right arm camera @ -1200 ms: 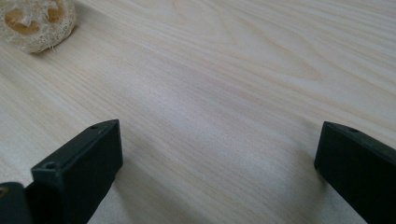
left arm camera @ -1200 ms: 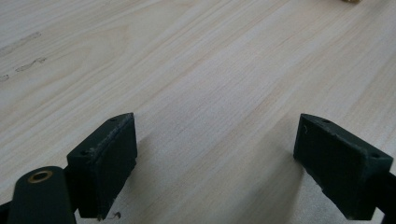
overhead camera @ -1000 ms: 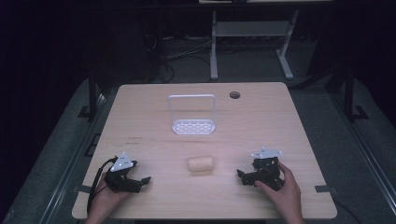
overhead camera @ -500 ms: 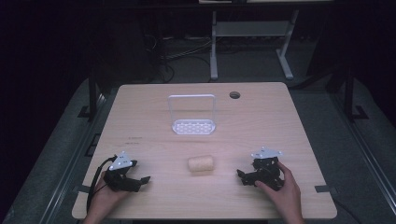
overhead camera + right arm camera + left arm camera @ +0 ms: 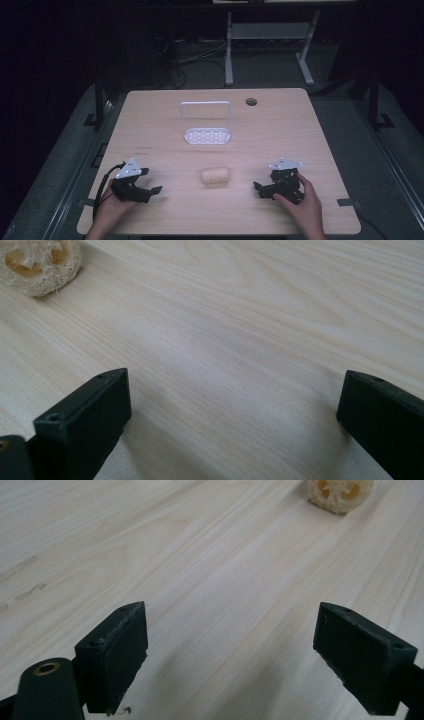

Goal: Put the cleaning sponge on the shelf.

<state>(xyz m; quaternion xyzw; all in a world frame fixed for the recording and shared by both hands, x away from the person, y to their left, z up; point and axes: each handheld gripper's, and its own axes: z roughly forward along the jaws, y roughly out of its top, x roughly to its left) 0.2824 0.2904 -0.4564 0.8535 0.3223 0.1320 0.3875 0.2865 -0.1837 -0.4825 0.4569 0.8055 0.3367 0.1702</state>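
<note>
A pale tan loofah piece [image 5: 215,175] lies on its side on the wooden table [image 5: 280,125], between the two grippers. Its holed end face shows at the top of the left gripper view [image 5: 340,494] and at the top left of the right gripper view [image 5: 36,264]. My left gripper [image 5: 153,191] rests on the table near the front left, open, nothing between its jaws [image 5: 232,655]. My right gripper [image 5: 259,188] sits at the front right, open and empty too [image 5: 232,420]. Both point inward toward the loofah.
A small white rack [image 5: 206,122] with an upright frame and perforated base stands behind the loofah at mid-table. A round cable hole [image 5: 251,102] sits near the far edge. A cable [image 5: 102,185] trails from the left gripper. Dark floor and a white stand lie beyond the table.
</note>
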